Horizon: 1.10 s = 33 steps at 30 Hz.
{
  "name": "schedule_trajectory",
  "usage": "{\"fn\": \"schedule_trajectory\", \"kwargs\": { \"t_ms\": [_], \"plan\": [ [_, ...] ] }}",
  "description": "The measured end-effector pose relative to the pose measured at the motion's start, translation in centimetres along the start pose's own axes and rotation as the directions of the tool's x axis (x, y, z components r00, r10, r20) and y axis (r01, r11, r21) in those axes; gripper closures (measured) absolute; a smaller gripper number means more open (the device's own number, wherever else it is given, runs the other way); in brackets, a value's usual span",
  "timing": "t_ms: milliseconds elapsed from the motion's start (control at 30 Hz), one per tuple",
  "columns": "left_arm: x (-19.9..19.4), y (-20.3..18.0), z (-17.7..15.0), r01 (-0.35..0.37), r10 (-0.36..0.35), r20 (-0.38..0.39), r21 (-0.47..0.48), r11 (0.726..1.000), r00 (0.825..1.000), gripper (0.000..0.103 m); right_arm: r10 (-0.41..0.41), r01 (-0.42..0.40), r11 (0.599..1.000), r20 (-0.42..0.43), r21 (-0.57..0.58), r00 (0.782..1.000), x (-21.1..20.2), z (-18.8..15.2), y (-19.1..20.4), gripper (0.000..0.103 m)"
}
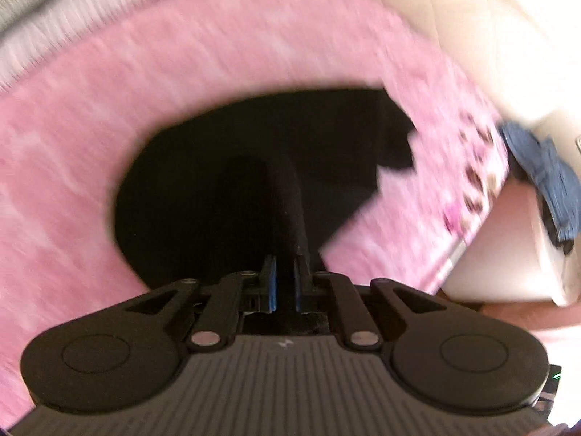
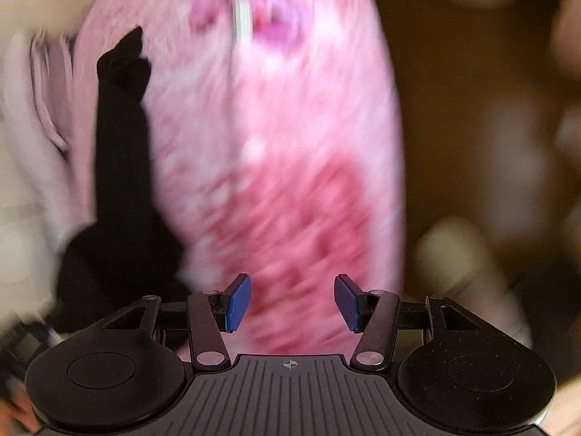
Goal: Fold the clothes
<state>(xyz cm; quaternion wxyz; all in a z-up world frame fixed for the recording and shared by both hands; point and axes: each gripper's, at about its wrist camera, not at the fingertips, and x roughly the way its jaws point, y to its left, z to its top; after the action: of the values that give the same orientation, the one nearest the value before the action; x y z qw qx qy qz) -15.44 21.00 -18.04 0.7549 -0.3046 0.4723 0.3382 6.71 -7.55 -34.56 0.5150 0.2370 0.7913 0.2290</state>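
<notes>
**Black garment pinched for lifting, second gripper waiting wide**

A pink fleecy blanket, soft and fuzzy with a floral-printed edge, is serving as the folding surface. On it the black garment is lying, matte and limp, probably knit. A narrow ridge of it is running up into the left gripper, whose blue pads are pressing together on the cloth, likely to lift an edge over. The right gripper is hovering over the blanket, spread wide and empty, seemingly ready to take another part. A blue denim piece is draping nearby.
</notes>
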Motion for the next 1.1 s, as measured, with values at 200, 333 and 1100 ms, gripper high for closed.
{"fn": "schedule_trajectory", "kwargs": {
  "t_ms": [200, 333, 1100],
  "plan": [
    [-1.6, 4.9, 1.0, 0.007, -0.007, 0.007, 0.017, 1.000, 1.000, 0.096, 0.262, -0.203, 0.888, -0.090, 0.413, 0.961, 8.7, -6.0, -1.0, 0.048],
    [-1.3, 6.9, 0.5, 0.049, -0.049, -0.010, 0.034, 0.998, 0.999, 0.096, 0.313, -0.308, 0.837, 0.065, 0.452, 0.947, 10.5, -7.6, -0.4, 0.048],
    [-11.4, 17.8, 2.8, 0.370, -0.323, 0.334, -0.087, 0.925, 0.886, 0.103, 0.450, -0.171, 0.801, 0.388, -0.574, 0.805, -2.4, -14.5, 25.1, 0.096]
  ]
}}
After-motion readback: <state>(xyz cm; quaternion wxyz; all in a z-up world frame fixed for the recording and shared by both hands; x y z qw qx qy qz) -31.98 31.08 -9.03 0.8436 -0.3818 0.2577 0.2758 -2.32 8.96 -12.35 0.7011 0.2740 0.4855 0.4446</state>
